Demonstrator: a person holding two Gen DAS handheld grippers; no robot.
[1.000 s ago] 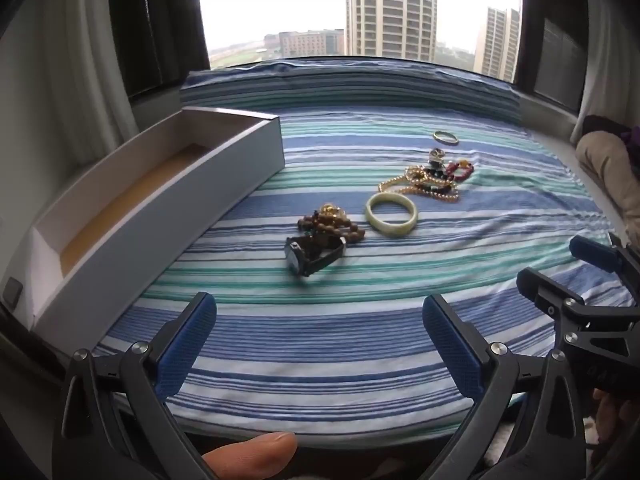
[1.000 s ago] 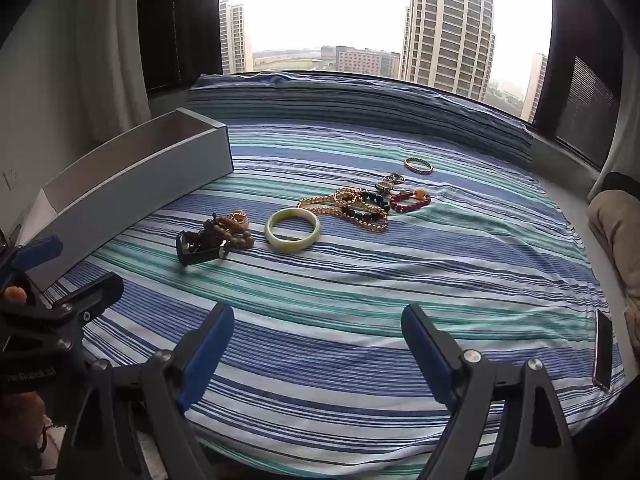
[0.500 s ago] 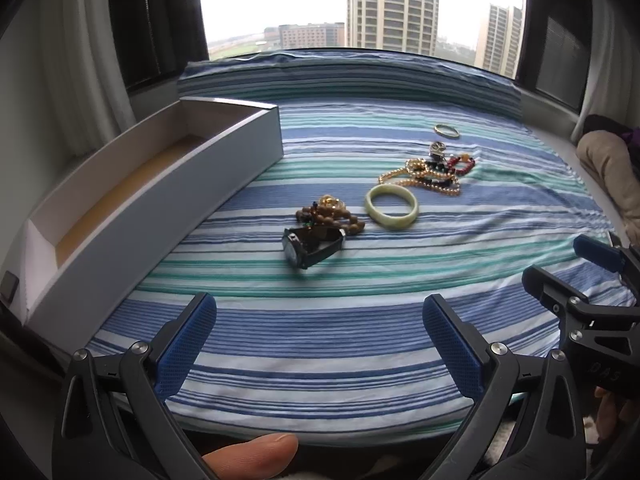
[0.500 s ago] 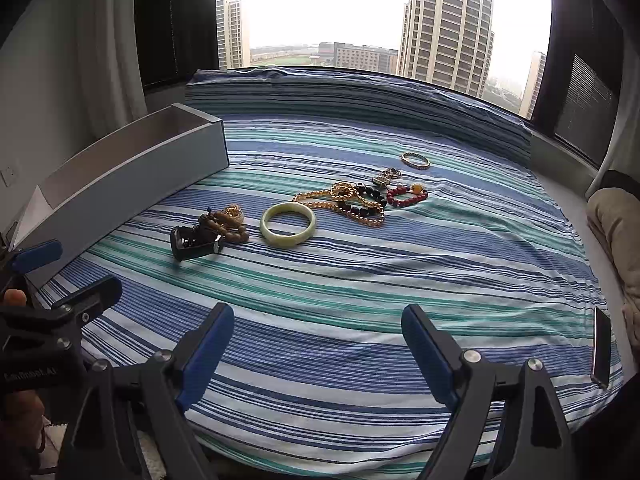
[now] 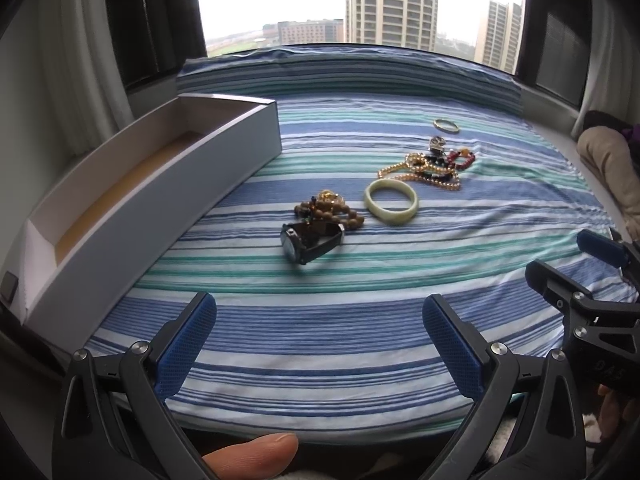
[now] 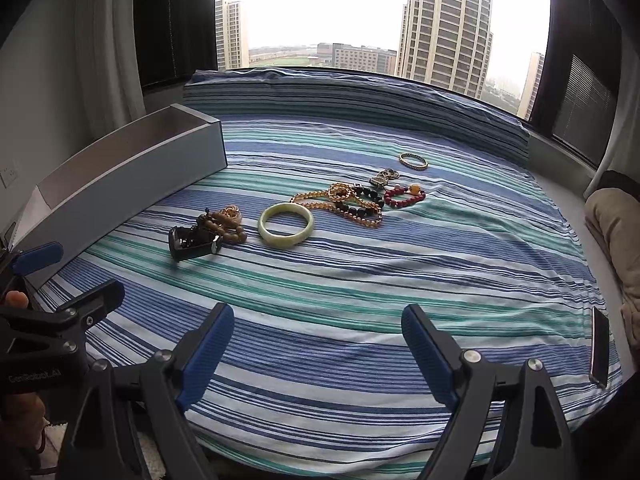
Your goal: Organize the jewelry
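Jewelry lies on the striped bedspread (image 5: 320, 320). A black watch (image 5: 310, 240) sits nearest, touching a brown bead bracelet (image 5: 332, 210). A pale green bangle (image 5: 391, 201) lies right of them. Farther back are a tangle of gold and dark bead necklaces (image 5: 426, 168), a red bead bracelet (image 6: 404, 196) and a thin gold ring bangle (image 5: 447, 125). A long white open box (image 5: 140, 188) stands at the left. My left gripper (image 5: 320, 344) and right gripper (image 6: 318, 354) are both open and empty, held over the near edge of the bed.
A beige cushion (image 6: 616, 232) lies at the right edge. A dark phone (image 6: 599, 354) rests at the bed's right corner. A striped bolster (image 6: 360, 100) runs along the window at the back. Curtains hang at both sides.
Both grippers have risen slightly and tilted, so the jewelry and box sit a little lower and nearer in view. Nothing on the bed has moved.
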